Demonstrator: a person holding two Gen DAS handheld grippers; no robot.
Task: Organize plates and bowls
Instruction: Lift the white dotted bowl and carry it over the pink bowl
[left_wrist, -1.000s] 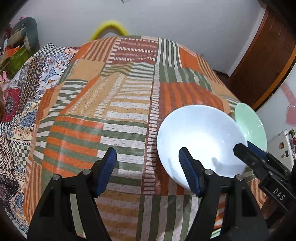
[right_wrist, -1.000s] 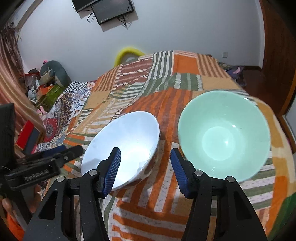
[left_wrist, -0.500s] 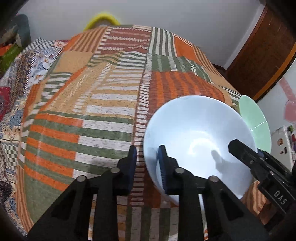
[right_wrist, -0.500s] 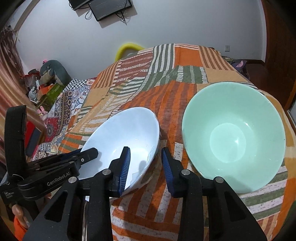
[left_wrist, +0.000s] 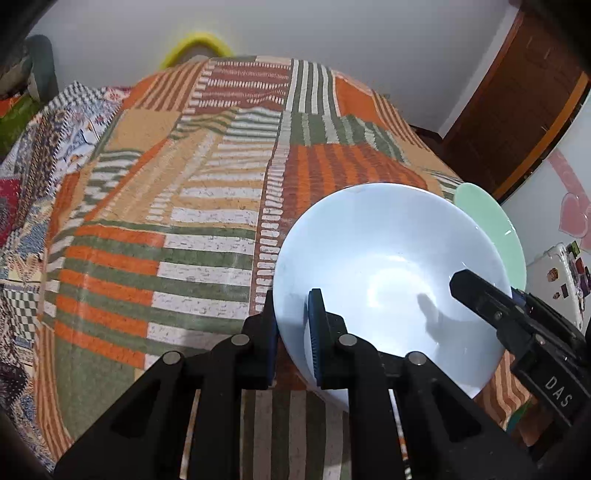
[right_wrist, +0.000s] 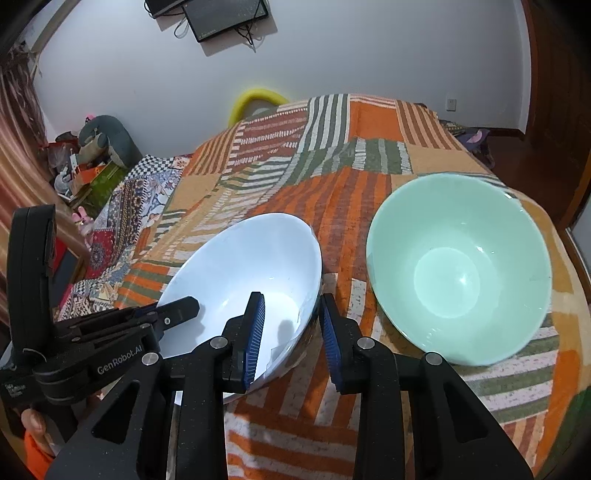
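A white bowl (left_wrist: 388, 266) (right_wrist: 251, 266) sits on the striped patchwork cloth (left_wrist: 184, 229), slightly tilted. My left gripper (left_wrist: 293, 332) is shut on its left rim, one pad inside and one outside; in the right wrist view this left gripper (right_wrist: 177, 314) shows at the bowl's left edge. My right gripper (right_wrist: 291, 332) straddles the bowl's near right rim, with its pads closed in on the wall. In the left wrist view the right gripper (left_wrist: 480, 299) reaches in over the rim. A mint green bowl (right_wrist: 458, 266) (left_wrist: 491, 229) stands upright just right of the white one, untouched.
The cloth (right_wrist: 332, 177) drops away at the right edge near a wooden door (left_wrist: 517, 122). A yellow ring (right_wrist: 258, 98) lies at the far end. Clutter (right_wrist: 92, 155) is piled at the far left, and a dark screen (right_wrist: 225, 18) hangs on the wall.
Both grippers went from wide open to closed on the white bowl's rim. The left gripper shifted right onto the bowl's left edge. The bowls stayed in place.
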